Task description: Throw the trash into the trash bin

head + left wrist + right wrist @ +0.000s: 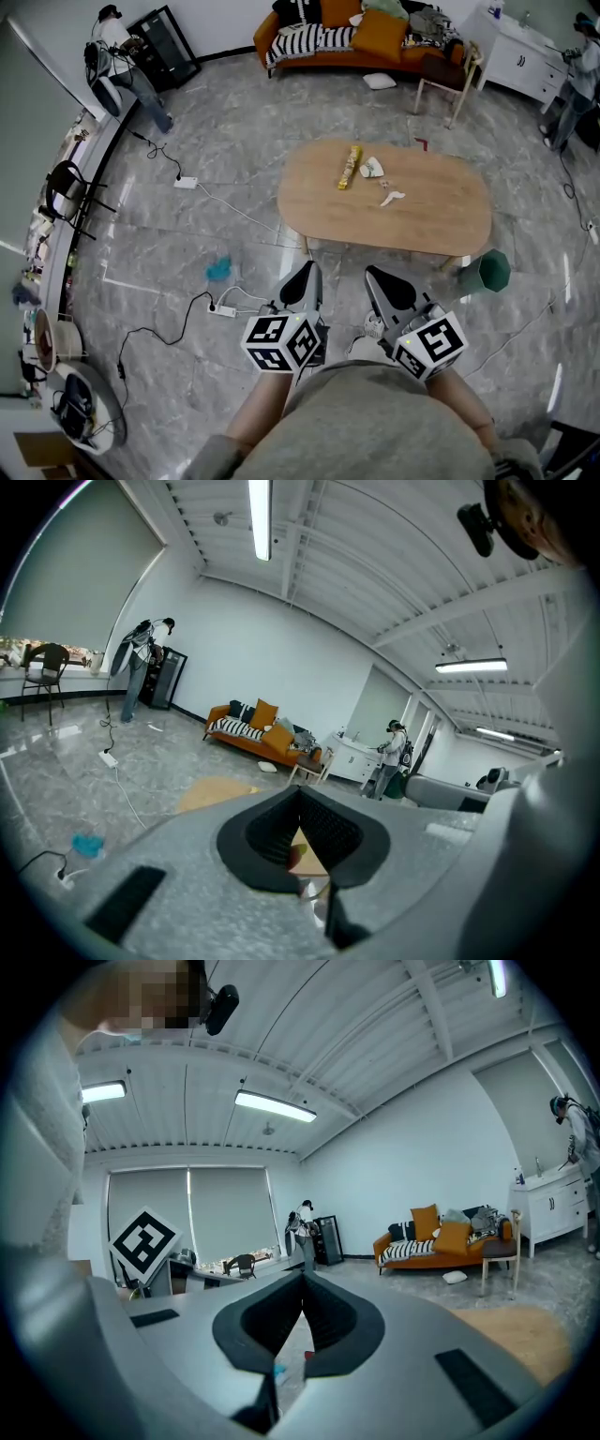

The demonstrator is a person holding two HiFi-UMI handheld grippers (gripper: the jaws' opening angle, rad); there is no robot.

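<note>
On the far oval wooden table (441,211) lie three trash pieces: yellow wrapper (350,167), crumpled white wrapper (372,169), white scrap (391,198). One green trash bin (486,272) stands near-right of it. Left gripper (308,272) and right gripper (375,276) are both closed, empty.

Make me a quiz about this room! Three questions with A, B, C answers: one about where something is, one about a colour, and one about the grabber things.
1. Where is the green bin?
A. On the floor beside the table
B. On top of the table
C. Under a chair

2. What colour is the sofa?
A. Blue
B. Orange
C. Grey

3. How are the jaws of the left gripper and the right gripper?
A. Wide open
B. Shut on a wrapper
C. Shut and empty

Answers:
1 A: the head view shows the bin standing on the floor by the table's edge.
2 B: its seat and back are orange.
3 C: each gripper view shows the jaws meeting with nothing between them.
</note>
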